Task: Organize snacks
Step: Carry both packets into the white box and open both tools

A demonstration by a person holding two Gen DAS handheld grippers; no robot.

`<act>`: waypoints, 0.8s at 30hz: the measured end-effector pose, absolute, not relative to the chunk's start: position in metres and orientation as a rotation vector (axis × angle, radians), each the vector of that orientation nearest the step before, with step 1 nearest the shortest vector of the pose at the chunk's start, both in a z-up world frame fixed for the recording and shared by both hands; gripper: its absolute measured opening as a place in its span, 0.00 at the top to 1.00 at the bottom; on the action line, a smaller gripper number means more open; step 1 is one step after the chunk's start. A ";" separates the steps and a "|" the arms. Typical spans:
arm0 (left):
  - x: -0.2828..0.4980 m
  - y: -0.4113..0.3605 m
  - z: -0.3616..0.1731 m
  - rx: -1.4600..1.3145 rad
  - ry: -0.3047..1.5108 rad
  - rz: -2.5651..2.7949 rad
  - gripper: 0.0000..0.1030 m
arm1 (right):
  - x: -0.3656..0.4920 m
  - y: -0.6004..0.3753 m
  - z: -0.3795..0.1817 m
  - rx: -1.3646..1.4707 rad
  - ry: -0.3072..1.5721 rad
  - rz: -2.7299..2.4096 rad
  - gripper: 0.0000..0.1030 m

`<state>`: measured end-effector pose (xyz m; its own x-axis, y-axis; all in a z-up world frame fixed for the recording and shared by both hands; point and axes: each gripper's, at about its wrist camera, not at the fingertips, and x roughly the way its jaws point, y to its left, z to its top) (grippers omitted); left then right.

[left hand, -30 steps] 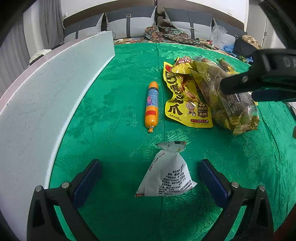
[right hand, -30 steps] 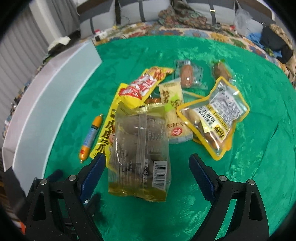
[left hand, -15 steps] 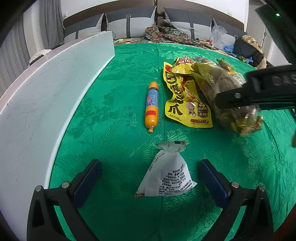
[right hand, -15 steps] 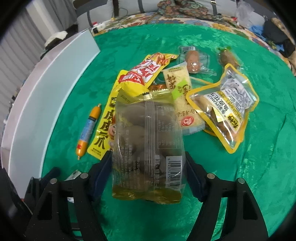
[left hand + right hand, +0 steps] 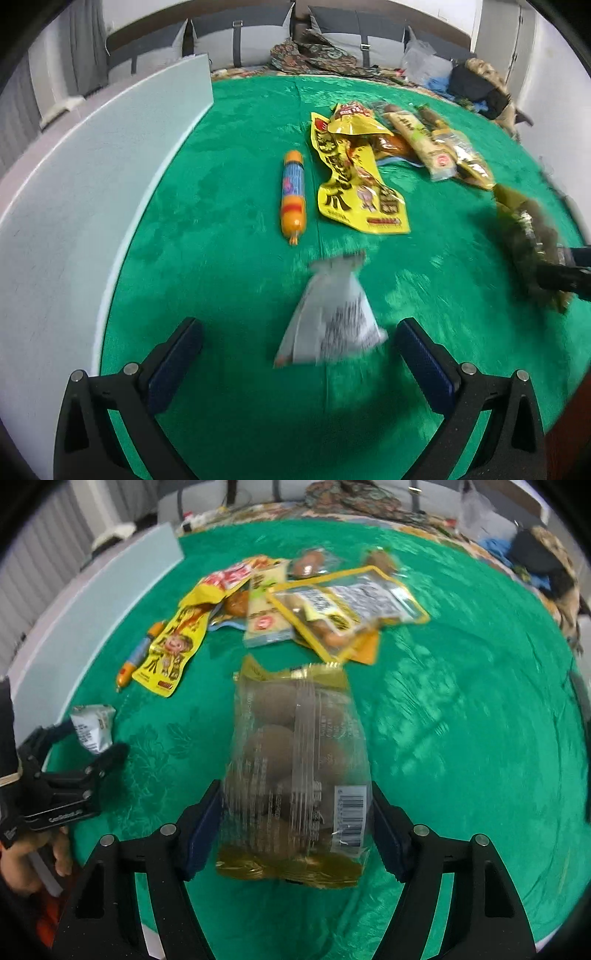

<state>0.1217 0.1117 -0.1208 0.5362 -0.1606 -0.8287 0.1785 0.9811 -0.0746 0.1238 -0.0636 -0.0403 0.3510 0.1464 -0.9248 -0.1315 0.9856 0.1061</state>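
Green cloth covers the tabletop (image 5: 229, 221). My left gripper (image 5: 295, 350) holds its jaws wide, a small white packet (image 5: 332, 325) lying loose between them. My right gripper (image 5: 295, 830) has just been closing and clamps the clear egg bag (image 5: 295, 775) between its jaws.

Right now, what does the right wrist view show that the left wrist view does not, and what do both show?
Only the right wrist view: the right gripper with its fingers closed on the clear bag, its barcode readable, and a hand holding the left gripper.
Only the left wrist view: the open left gripper head-on, around the white pouch.
Both: green cloth, sausage, yellow packets, white board.
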 end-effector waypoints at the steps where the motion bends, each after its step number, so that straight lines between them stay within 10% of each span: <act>1: 0.118 0.118 -0.118 -0.019 0.988 -0.227 0.00 | 0.123 -0.067 -0.040 0.022 1.199 0.174 0.24; 10: 0.119 0.085 -0.106 0.134 0.990 -0.285 0.01 | 0.129 -0.070 -0.034 -0.014 1.241 0.182 0.24; 14: 0.121 0.079 -0.108 0.150 1.004 -0.291 0.56 | 0.128 -0.066 -0.034 -0.064 1.277 0.190 0.24; 24: 0.109 0.105 -0.061 -0.050 0.896 -0.331 0.57 | 0.114 -0.077 -0.010 0.069 1.241 0.208 0.27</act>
<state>0.1090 0.1054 -0.0610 0.5776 -0.3039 -0.7577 0.2621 0.9480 -0.1805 0.1141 -0.0774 -0.0101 0.3081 0.1944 -0.9313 -0.1200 0.9790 0.1647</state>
